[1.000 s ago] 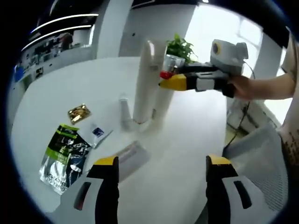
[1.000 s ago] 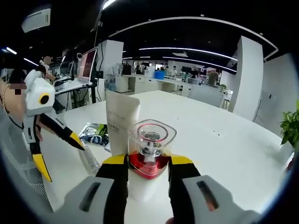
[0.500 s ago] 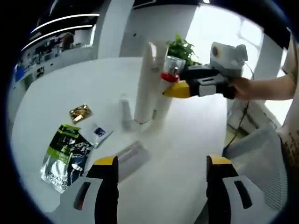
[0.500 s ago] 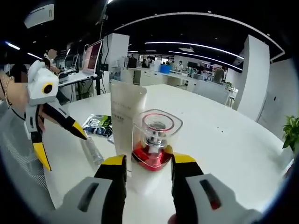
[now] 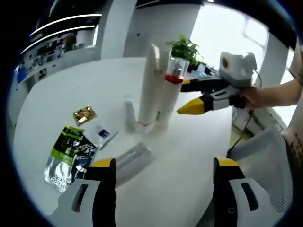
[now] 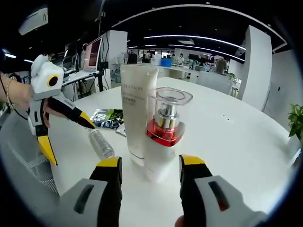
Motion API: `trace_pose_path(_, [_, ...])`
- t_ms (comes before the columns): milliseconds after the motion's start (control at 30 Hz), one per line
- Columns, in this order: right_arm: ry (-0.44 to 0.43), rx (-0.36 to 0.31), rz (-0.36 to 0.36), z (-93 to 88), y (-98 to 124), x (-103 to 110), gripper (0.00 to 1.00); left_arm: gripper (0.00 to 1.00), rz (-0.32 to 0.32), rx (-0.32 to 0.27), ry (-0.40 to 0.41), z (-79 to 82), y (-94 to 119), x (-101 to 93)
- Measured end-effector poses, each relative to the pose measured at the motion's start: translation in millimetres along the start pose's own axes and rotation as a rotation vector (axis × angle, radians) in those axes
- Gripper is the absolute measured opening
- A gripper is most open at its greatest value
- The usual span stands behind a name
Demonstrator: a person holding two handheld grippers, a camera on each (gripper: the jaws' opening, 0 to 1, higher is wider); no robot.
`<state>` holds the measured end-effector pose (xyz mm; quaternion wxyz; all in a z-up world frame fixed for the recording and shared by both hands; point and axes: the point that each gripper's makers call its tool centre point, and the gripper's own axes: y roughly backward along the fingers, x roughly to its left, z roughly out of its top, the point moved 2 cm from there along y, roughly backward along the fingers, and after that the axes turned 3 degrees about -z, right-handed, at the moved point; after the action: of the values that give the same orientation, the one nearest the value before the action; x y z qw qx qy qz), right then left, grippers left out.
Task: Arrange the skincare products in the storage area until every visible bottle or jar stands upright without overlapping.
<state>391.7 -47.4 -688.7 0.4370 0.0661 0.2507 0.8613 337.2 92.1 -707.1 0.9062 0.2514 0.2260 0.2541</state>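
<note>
So I've got the pump bottle (image 6: 164,137) with the red collar standing upright on the white surface (image 6: 236,142), right beside the tall white tube (image 6: 137,113), which stands on its cap; whether the two touch I can't tell. Right gripper (image 6: 150,165) has its jaws spread just short of the bottle, and left gripper (image 5: 158,168) hangs spread and empty. Remaining, by my read: the clear tube (image 5: 133,158) lying flat near the sachets (image 5: 66,153), and the small clear bottle (image 5: 129,113) looks upright already.
</note>
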Motion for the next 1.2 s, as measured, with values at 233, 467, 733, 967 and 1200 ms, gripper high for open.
trace_pose_path(233, [-0.032,0.011,0.019,-10.8,6.3,6.6,0.56,0.84,0.035,0.002,0.004,3.2,5.5,0.9])
trace_pose_path(467, [-0.082,0.022,0.028,-20.7,19.2,17.6,0.64,0.86,0.076,-0.004,0.023,2.1,18.1,2.1])
trace_pose_path(733, [-0.157,0.037,-0.008,-26.6,38.6,26.7,0.71,0.88,0.063,0.008,0.037,-6.1,33.3,2.3])
trace_pose_path(967, [-0.182,0.026,-0.017,-25.1,56.3,39.8,0.76,0.88,0.061,0.004,0.058,-15.1,50.5,0.2])
trace_pose_path(1200, [-0.222,0.018,-0.001,-22.1,74.3,55.3,0.80,0.88,0.100,-0.014,0.060,-21.5,73.6,3.6])
